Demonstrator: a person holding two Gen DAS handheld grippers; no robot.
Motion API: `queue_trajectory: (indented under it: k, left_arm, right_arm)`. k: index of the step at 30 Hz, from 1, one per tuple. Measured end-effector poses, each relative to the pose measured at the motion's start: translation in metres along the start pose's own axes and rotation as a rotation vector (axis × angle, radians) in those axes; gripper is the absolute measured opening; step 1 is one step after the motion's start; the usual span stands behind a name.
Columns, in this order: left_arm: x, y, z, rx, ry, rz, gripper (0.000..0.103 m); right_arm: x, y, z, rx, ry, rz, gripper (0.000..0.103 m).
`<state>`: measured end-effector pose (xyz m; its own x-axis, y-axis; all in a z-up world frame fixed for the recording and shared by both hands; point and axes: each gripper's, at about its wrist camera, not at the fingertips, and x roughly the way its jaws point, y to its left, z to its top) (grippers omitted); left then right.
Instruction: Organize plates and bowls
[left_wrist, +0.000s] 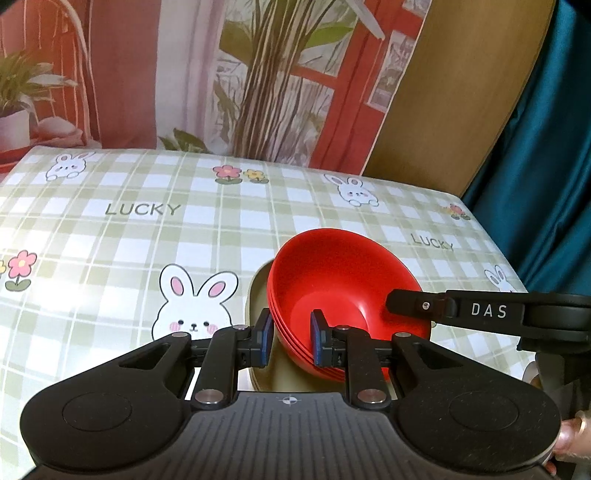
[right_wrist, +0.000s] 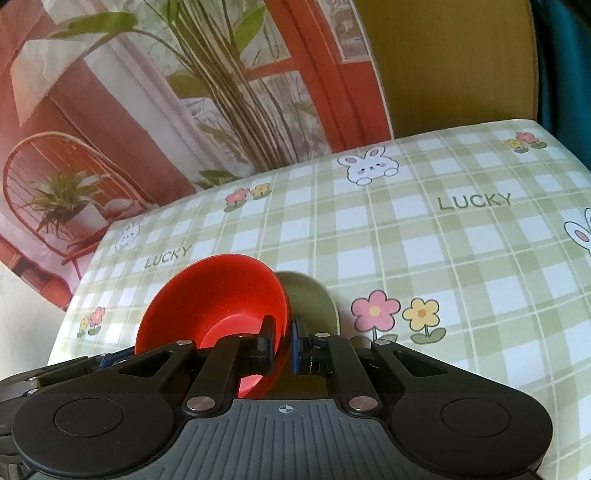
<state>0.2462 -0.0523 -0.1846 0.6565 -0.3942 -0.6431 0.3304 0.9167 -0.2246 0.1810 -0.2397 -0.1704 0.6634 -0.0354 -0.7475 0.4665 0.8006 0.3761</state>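
- Red bowls (left_wrist: 343, 295): a nested stack, several rims visible one inside another. The stack was tilted, resting partly on an olive plate, near the table's front edge. Nesting suggested the bowls had been gathered as one unit; the tilt seemed to come from being gripped at the rim on opposite sides.
- Olive plate (left_wrist: 258, 295): pale green-beige, lying under and beside the stack, its rim showing past the bowls. Probably serving as the base of the pile, plates below and bowls above.
- Left gripper (left_wrist: 291, 341): fingers straddled the near rim of the stack, one blue pad (left_wrist: 318, 341) inside the bowl and the other outside; they appeared pinched on the rim, though contact of the outer pad was not clear.
- Right gripper (right_wrist: 284, 345): fingers closed narrowly on the bowl wall, one inside the bowl, the blue-padded one (right_wrist: 298, 345) between bowls and plate. Gripping opposite edges would steady a stack too wide for one gripper.
- Tablecloth (left_wrist: 147, 229): green-and-white check with rabbits, flowers and "LUCKY"; smooth, likely slippery.
- Backdrop (left_wrist: 258, 74): printed scene of plants and red window frame behind the table.
- Teal curtain (left_wrist: 546, 166): hanging at the right.
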Motion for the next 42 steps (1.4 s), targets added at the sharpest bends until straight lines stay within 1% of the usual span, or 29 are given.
queue_trajectory:
  k: [10, 19, 25, 28, 29, 30, 32, 34, 39, 40, 41, 42]
  left_arm:
    - [0.002, 0.002, -0.008, -0.008, 0.018, 0.013, 0.022]
    - [0.001, 0.001, -0.011, -0.002, 0.011, 0.019, 0.022]
    - [0.000, 0.001, -0.011, -0.003, 0.005, 0.021, 0.022]
    - [-0.001, 0.003, -0.011, -0.010, -0.001, 0.022, 0.024]
    - [-0.002, 0.003, -0.010, -0.011, -0.003, 0.022, 0.028]
    - [-0.003, 0.003, -0.010, -0.010, -0.008, 0.022, 0.035]
    - [-0.006, 0.002, -0.010, -0.007, -0.025, 0.021, 0.041]
    - [-0.009, 0.001, -0.009, 0.000, -0.039, 0.021, 0.042]
    - [-0.017, -0.001, -0.007, 0.004, -0.062, 0.032, 0.056]
    - [-0.018, -0.001, -0.007, 0.009, -0.070, 0.039, 0.057]
    - [-0.020, -0.002, -0.006, 0.012, -0.079, 0.044, 0.060]
    - [-0.022, -0.002, -0.006, 0.015, -0.087, 0.048, 0.064]
  right_arm:
    - [0.001, 0.002, -0.008, -0.023, 0.020, -0.002, 0.009]
    - [0.001, 0.003, -0.010, -0.034, 0.021, -0.003, 0.009]
    - [0.000, 0.004, -0.010, -0.039, 0.019, -0.004, 0.014]
    - [-0.001, 0.005, -0.009, -0.044, 0.012, -0.012, 0.017]
    - [-0.002, 0.004, -0.009, -0.045, 0.009, -0.013, 0.018]
    - [-0.003, 0.004, -0.008, -0.045, 0.007, -0.012, 0.019]
    - [-0.005, 0.004, -0.008, -0.049, -0.003, -0.013, 0.025]
    - [-0.008, 0.005, -0.007, -0.060, -0.013, -0.019, 0.025]
    - [-0.015, 0.004, -0.005, -0.077, -0.042, -0.034, 0.030]
    - [-0.017, 0.004, -0.004, -0.078, -0.048, -0.038, 0.032]
    - [-0.019, 0.004, -0.004, -0.079, -0.053, -0.041, 0.038]
    - [-0.020, 0.003, -0.003, -0.079, -0.060, -0.043, 0.041]
